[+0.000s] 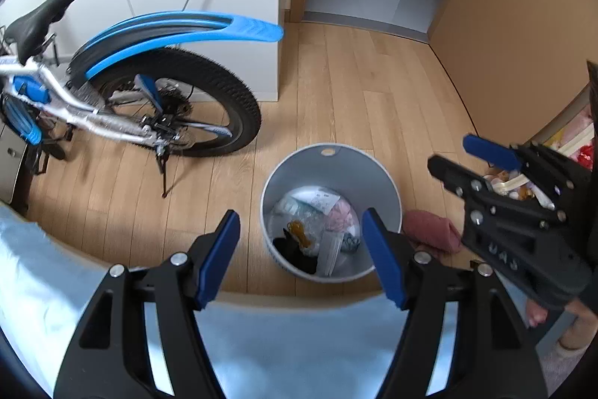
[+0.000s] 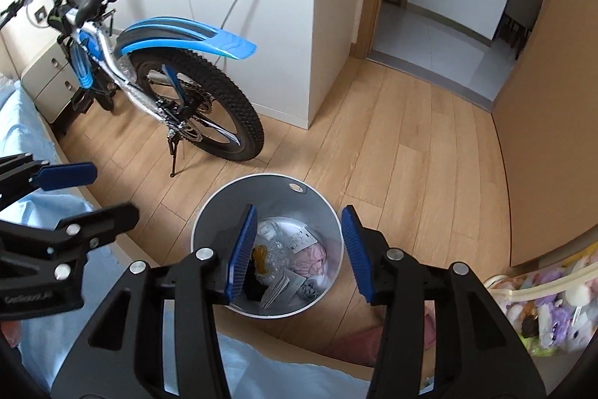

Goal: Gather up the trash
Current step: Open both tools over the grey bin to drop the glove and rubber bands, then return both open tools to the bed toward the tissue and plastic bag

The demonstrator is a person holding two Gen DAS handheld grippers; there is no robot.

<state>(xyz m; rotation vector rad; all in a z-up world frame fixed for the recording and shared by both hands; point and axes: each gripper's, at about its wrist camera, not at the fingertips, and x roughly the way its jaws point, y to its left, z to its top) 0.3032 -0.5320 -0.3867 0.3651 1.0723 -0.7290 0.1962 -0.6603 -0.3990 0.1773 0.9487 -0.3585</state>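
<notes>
Two black hand-held grippers with blue finger pads hang above a wood-plank floor [image 1: 336, 92], both angled down over the foot of a pale blue bed sheet [image 1: 284, 343]. A blue-and-silver bicycle with a blue rear mudguard [image 1: 149, 92] stands on its kickstand at ten o'clock against a white wall.

The round grey plastic waste bin [image 1: 330, 159] sits on the floor at the centre of both views. The left gripper [image 1: 301, 257] has its jaws spread wide and empty, framing the bin. The right gripper [image 2: 299, 253] is likewise parted and holds nothing, its pads straddling the bin's mouth.

The trash inside the bin [image 2: 295, 257] is a jumble: crumpled clear plastic, a printed paper slip, something pink and something black, hard to tell apart. A pink cloth [image 1: 429, 230] lies on the floor at three o'clock, touching the bin's side, partly hidden behind the grippers. Stuffed toys [image 2: 553, 305] at four o'clock are cut off by the lens edge.
</notes>
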